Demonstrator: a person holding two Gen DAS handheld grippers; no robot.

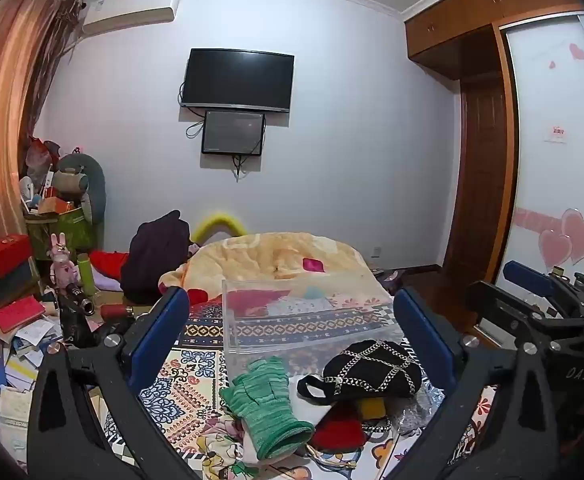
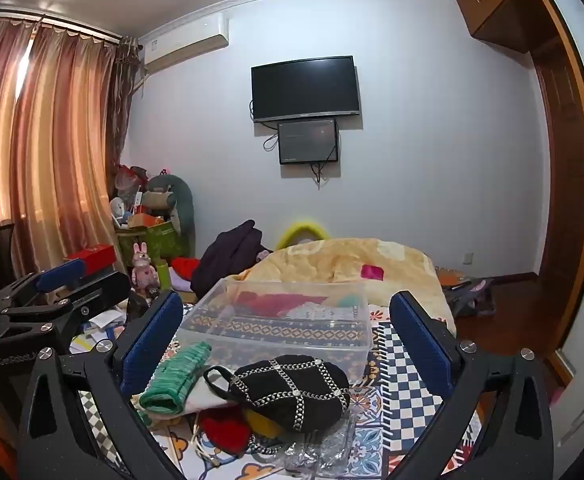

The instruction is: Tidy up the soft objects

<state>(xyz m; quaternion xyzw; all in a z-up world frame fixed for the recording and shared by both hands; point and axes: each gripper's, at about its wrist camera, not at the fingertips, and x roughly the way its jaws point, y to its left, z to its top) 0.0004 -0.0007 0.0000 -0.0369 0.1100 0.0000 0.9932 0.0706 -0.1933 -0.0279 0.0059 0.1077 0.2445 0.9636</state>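
A pile of soft things lies on the patterned bedspread (image 1: pixel 196 392): a green knit glove (image 1: pixel 266 404) (image 2: pixel 176 376), a black beret with a silver chain pattern (image 1: pixel 371 368) (image 2: pixel 292 388), and red and yellow items under them (image 1: pixel 339 428) (image 2: pixel 226 426). Behind the pile stands a clear plastic box (image 1: pixel 303 316) (image 2: pixel 280 320). My left gripper (image 1: pixel 292 336) is open and empty above the pile, the glove between its fingers. My right gripper (image 2: pixel 288 340) is open and empty, the beret between its fingers. Each gripper shows at the edge of the other's view.
A yellow blanket (image 1: pixel 276 256) (image 2: pixel 351 260) is heaped behind the box, with a dark garment (image 1: pixel 156 252) to its left. Boxes, books and a pink rabbit toy (image 1: pixel 62 260) clutter the floor at the left. A wardrobe (image 1: pixel 551 140) stands at the right.
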